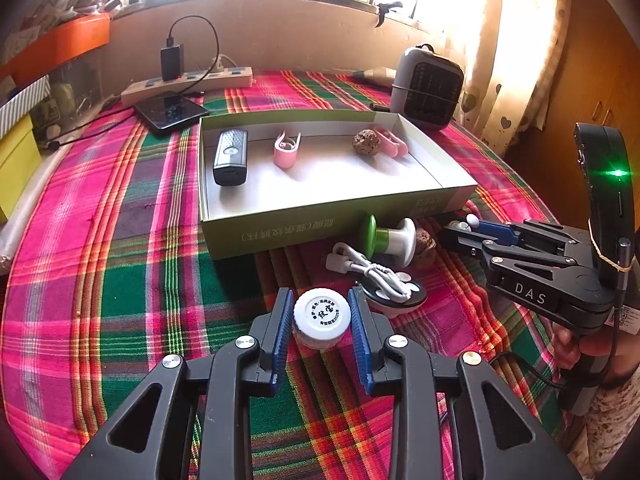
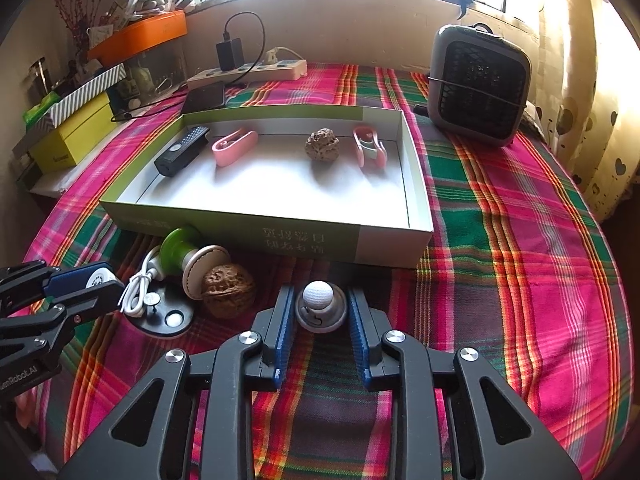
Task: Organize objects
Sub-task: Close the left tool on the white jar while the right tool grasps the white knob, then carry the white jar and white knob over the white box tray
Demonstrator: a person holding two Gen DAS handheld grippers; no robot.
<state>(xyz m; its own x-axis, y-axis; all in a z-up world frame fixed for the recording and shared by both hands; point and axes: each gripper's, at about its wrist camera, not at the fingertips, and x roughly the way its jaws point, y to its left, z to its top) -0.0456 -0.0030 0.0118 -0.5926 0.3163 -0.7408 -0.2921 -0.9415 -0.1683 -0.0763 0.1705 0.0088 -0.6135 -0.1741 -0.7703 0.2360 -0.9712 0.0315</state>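
**Two grippers, each closed on a small item before the sorting box**

Left gripper (image 1: 322, 320): blue pads pressed on the sides of a white screw-cap jar (image 1: 322, 316), held above the plaid tablecloth (image 1: 120, 280).

Right gripper (image 2: 320, 312): narrow, pads clamped on a grey round knob with a white ball top (image 2: 320, 306), just in front of the box wall.

Loose items between the grippers and the box: black disc (image 2: 166, 318) with a coiled white cable (image 2: 138, 290) lying over it; brown walnut (image 2: 228, 290); green-and-white spool-shaped piece (image 2: 188, 258), lying on its side against the box.

Open cardboard box (image 2: 280, 236), green outside, white inside. Contents in a row: black rectangular device (image 2: 182, 152), pink clip (image 2: 234, 146), rough walnut (image 2: 322, 146), second pink clip (image 2: 370, 146).

Behind the box: phone (image 1: 170, 110), power strip with charger (image 1: 188, 80), small grey fan heater (image 2: 478, 88).
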